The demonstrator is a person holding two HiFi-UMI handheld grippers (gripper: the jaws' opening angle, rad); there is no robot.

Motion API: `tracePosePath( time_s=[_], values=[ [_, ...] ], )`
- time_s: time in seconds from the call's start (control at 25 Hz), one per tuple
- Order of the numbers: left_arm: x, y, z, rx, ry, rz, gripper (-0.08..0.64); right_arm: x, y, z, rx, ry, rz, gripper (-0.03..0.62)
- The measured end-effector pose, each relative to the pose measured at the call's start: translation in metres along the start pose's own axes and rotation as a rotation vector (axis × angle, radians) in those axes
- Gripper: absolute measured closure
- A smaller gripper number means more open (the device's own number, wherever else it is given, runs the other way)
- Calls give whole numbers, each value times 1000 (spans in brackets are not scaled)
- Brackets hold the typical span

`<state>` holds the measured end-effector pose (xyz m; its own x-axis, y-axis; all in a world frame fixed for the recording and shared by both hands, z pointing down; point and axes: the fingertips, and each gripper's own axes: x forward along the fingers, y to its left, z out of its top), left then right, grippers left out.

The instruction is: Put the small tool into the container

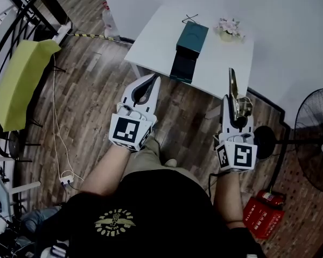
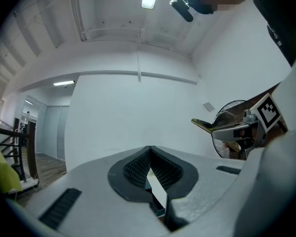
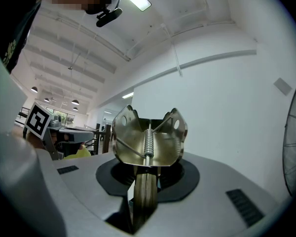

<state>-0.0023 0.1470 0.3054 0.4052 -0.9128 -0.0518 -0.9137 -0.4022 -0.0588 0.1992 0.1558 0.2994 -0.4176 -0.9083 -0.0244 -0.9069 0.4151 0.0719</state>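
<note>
**Fingers (image 3: 212,186) of the right gripper clamp the brass tool; the left pair is closed on nothing**

The right gripper (image 1: 236,110) is held level and short of the white table (image 1: 151,36), with its jaws pressed on a single small tool (image 1: 234,90) of brass-coloured sheet metal. The tool's long axis runs along the jaws. Its narrow end leads away from the gripper and toward the table, and its tip shows against the table's near edge. The wider part sits just beyond the pads, and the right gripper view shows one coil spring running down the middle of it, with two flared wings, each pierced by a hole.

The left gripper (image 1: 152,82) is also level on the near side of the table, well apart from the right one. Its two tips meet, and nothing sits between them.

One container (image 1: 192,38) rests on the table. It is a teal box with a darker section (image 1: 183,67) joined to it on the side toward the table's near edge. Beside it, toward the table's right end, stands one small flower ornament (image 1: 229,28), and just behind it lies one thin black crossed piece (image 1: 190,19). The tool is outside the container, in the gripper. To the right of the table stands one black fan (image 1: 317,138).
</note>
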Motion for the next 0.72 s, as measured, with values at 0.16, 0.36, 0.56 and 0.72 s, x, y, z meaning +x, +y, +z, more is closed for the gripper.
tracePosePath(
  time_s=[0.16,0.36,0.56,0.72],
  values=[
    [14,14,-4,-7,-2,-21,552,18,1,-3,-2,5,-8,505],
    [33,33,-11,-16,7,-33,552,44,1,-8,4,14,-15,505],
    [52,53,-20,-22,29,-45,552,71,1,-11,15,20,-21,505],
    [62,65,-29,-21,51,-56,554,87,1,-18,27,28,-23,505]
  ],
)
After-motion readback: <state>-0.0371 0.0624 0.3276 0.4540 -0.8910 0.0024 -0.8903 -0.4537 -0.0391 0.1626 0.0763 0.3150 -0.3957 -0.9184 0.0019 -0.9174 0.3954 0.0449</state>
